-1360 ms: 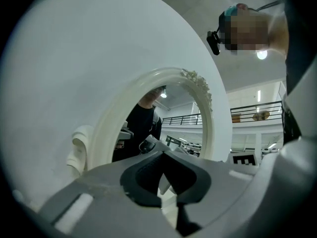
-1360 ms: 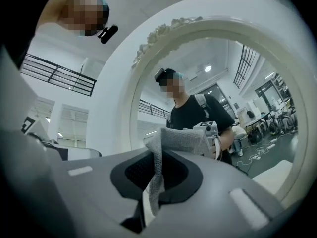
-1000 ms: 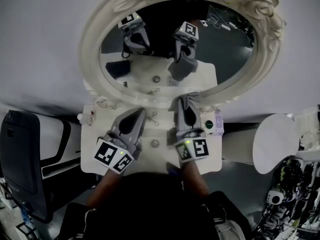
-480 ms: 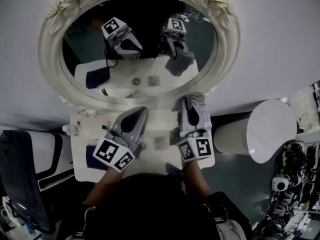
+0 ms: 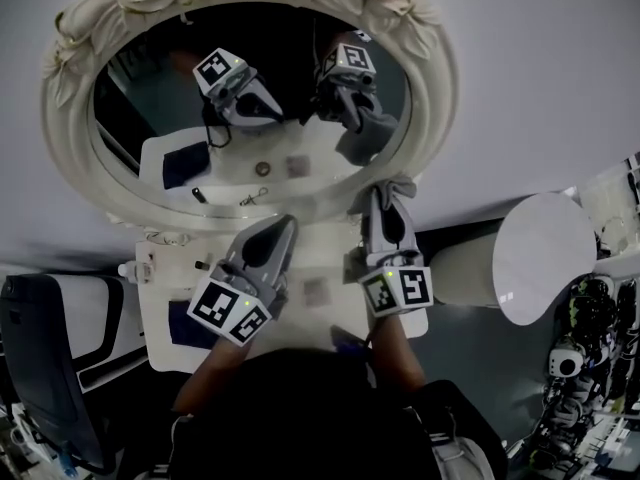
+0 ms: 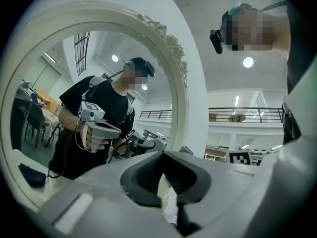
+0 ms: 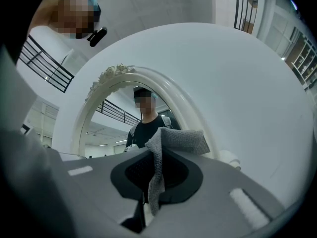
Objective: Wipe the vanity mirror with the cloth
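Observation:
The oval vanity mirror [image 5: 150,98] in its ornate white frame [image 5: 65,138] stands at the back of the white table. My right gripper [image 5: 386,196] is shut on a grey cloth [image 5: 397,189], held up at the frame's lower right rim. In the right gripper view the cloth [image 7: 178,140] hangs out between the jaws of the right gripper [image 7: 156,175], with the mirror frame [image 7: 94,98] just ahead. My left gripper [image 5: 284,225] hovers over the table below the mirror, jaws together and empty. From the left gripper [image 6: 166,175] the glass [image 6: 59,108] shows a person's reflection.
The white vanity table [image 5: 160,313] carries small items: a bottle [image 5: 135,268], a small square piece [image 5: 317,291] and a dark pouch [image 5: 185,330]. A dark chair [image 5: 40,358] stands at the left. A round white stool [image 5: 520,263] stands at the right.
My right gripper has lifted the cloth up from over the table to the mirror's lower right rim. The head view has shifted, so the mirror sits further left. The left gripper has barely moved.

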